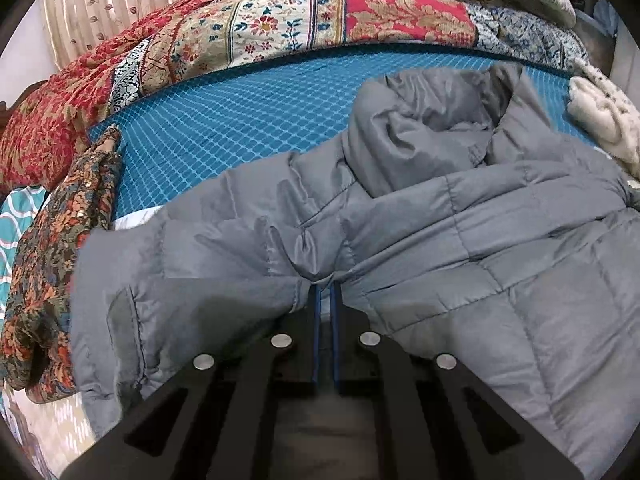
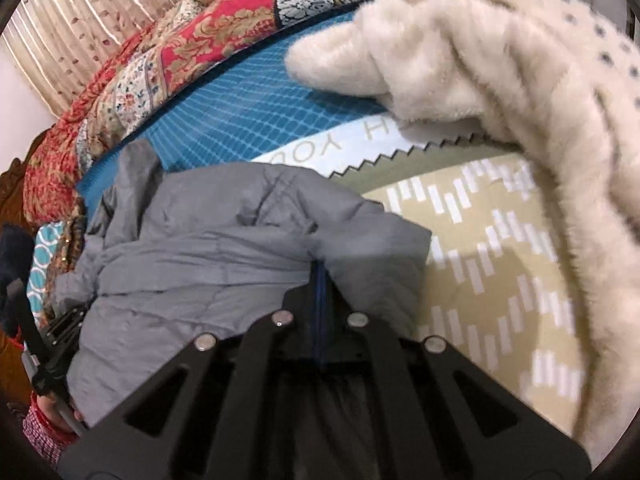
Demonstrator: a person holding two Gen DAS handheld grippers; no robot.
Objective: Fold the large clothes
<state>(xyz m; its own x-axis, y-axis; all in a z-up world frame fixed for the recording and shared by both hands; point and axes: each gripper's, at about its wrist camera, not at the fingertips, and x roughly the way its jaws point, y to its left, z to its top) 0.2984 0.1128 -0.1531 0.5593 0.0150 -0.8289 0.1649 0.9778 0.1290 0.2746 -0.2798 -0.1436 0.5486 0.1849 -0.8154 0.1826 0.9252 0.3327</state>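
A grey quilted puffer jacket (image 1: 460, 216) lies spread on the bed, hood toward the far side. My left gripper (image 1: 325, 282) is shut on a fold of its fabric near the front edge. In the right wrist view the same jacket (image 2: 224, 240) fills the lower left, and my right gripper (image 2: 320, 266) is shut on its edge near the sleeve end. The left gripper's body and the hand holding it (image 2: 52, 344) show at the far left of that view.
A blue checked sheet (image 1: 240, 120) covers the bed, with a patchwork quilt (image 1: 280, 28) bunched along the far side. A floral garment (image 1: 52, 260) lies left. A cream fleece blanket (image 2: 500, 80) drapes at right over a beige patterned cover (image 2: 500, 280).
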